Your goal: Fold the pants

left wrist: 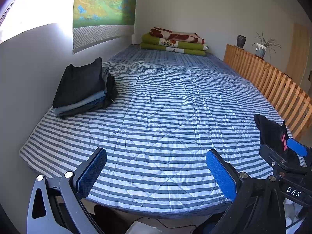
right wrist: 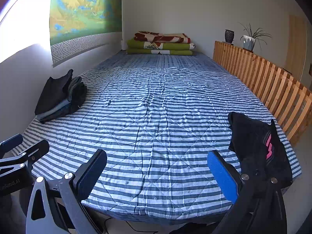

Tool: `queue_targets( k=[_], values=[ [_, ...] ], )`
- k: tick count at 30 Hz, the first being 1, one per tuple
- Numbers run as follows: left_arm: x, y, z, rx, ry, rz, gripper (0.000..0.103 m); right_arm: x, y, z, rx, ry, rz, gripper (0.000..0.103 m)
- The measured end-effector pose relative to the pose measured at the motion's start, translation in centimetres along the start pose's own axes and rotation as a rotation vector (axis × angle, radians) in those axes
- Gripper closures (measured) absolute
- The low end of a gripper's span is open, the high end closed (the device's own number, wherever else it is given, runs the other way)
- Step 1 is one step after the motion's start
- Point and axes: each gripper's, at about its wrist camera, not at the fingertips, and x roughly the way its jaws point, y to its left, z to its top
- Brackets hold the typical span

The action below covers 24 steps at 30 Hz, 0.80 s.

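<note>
Pants of black fabric with a pink-red mark (right wrist: 259,144) lie bunched at the near right corner of the bed, close to the slatted wooden rail (right wrist: 273,83), partly behind the right finger of the right tongs (right wrist: 157,173). Those tongs gape wide above the near edge of the blue-and-white striped quilt (right wrist: 156,107), nothing between the blue pads. The left tongs (left wrist: 156,173) stand just as wide and empty, also over the near edge of the quilt; in the left wrist view the bunched black pants (left wrist: 271,132) sit beyond the right tongs, which show at the right border.

On the far left side of the bed, against the grey wall, rests a stack of folded dark and grey-blue garments (left wrist: 83,89). At the head of the bed sits a pile of folded green and red-patterned blankets (left wrist: 173,41). A landscape wall hanging in green and yellow (left wrist: 103,2) hangs above the left side. Behind the rail stand a dark vase (left wrist: 241,41) and a potted plant in a pale pot (left wrist: 261,47).
</note>
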Motion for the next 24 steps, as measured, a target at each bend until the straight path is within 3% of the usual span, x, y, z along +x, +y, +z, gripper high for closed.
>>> queue_targets(
  k=[24],
  values=[
    [1.2, -0.8, 0.1, 0.024, 0.017, -0.007, 0.0, 0.2, -0.1, 0.1, 0.003, 0.013, -0.006, 0.002]
  ],
)
